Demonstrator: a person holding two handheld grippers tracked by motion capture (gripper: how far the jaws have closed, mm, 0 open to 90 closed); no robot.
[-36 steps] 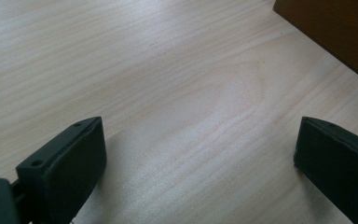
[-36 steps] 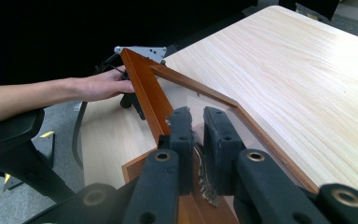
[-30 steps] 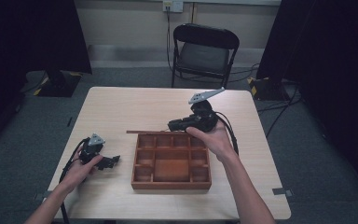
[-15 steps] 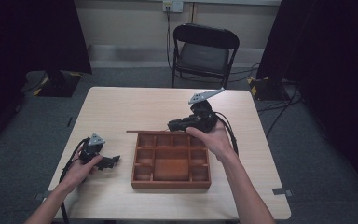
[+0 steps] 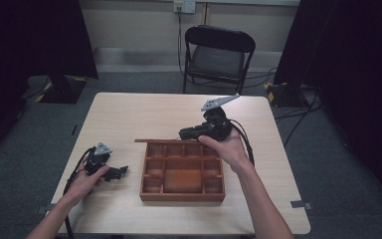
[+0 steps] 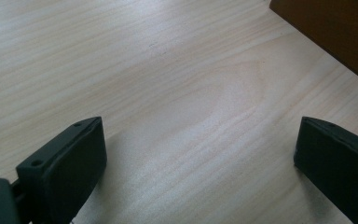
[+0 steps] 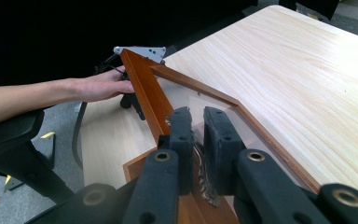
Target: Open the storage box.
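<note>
My right gripper (image 5: 185,133) sits at the far edge of the wooden tray (image 5: 181,197). Its jaws are pressed nearly together on the thin edge of the lid (image 5: 151,141), a wood-framed clear pane. In the right gripper view the two black jaws (image 7: 198,114) close on that frame with hardly a gap, and the lid (image 7: 140,84) runs away from them toward the person's other hand.

What the next move turns on is how the lid lies from that grip. From the high view it shows as a thin wooden strip along the tray's far rim. Its long axis runs left to right, and nearly all of its length reaches leftward from the jaws. I am holding it by its right end, so the free left end hangs out past the tray's far left corner. I cannot tell whether its lower edge touches the rim or rides just above it.

The open compartments lie just to the near side of the lid. I judge that any lowering or swinging has to pivot about the right-hand grip, and the unsupported left end is the part likely to sag or twist.

My left gripper (image 5: 119,171) rests low on the table (image 5: 129,114), to the left of the tray and nearer than the lid. Its jaws (image 6: 200,154) are spread wide over bare wood and hold nothing. It is the gripper nearer to the lid's free end, though it is apart from it.
</note>
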